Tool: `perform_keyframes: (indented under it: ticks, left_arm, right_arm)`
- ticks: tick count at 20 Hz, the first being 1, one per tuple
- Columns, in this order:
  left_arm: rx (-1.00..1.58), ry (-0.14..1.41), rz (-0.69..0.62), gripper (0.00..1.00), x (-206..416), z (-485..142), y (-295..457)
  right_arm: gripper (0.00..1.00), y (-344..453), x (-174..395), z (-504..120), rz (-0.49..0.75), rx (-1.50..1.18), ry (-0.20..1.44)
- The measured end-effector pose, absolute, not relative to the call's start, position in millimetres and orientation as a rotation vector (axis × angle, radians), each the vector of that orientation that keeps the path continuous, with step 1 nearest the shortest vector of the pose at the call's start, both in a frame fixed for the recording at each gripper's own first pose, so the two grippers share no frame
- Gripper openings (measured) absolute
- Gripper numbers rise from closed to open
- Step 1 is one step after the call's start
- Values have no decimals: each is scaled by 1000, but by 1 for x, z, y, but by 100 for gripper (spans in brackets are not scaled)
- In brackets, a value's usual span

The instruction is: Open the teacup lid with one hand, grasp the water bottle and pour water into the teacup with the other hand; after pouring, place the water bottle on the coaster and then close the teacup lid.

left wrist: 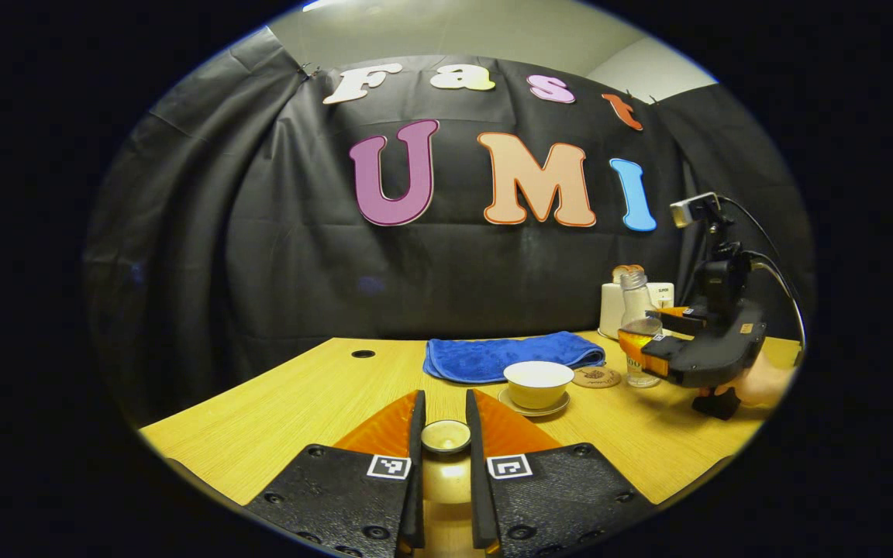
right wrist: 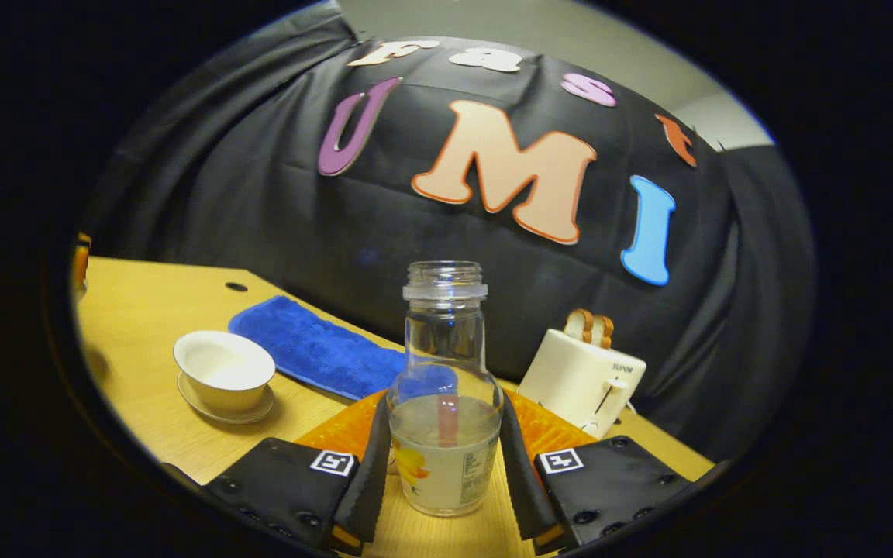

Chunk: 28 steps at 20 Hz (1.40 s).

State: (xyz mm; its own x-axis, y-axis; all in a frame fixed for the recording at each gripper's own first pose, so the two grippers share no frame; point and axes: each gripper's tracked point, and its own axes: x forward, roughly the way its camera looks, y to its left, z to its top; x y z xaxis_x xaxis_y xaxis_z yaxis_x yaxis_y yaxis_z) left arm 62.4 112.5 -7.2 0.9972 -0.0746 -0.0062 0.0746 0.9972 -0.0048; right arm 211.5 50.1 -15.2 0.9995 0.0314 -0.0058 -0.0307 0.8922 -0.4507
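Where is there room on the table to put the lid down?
Bare table lies left of the blue towel and teacup. It is crowded on the right: coaster, water bottle, toaster.

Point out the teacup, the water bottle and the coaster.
teacup [right wrist: 223, 370], right gripper view, on its open bowl.
water bottle [right wrist: 444, 434], right gripper view, on its lower body.
coaster [left wrist: 597, 377], left gripper view, on its top face.
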Motion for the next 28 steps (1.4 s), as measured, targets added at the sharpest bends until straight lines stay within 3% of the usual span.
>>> perform_keyframes:
  ticks: [15,28]
  left_arm:
    - [-5,5,-75,21,63,-5,120]
    - [-10,7,-55,21,64,-7,133]
  right_arm:
    - [70,101,220,-55,245,-1098,86]
    - [70,112,218,-58,301,-1508,29]
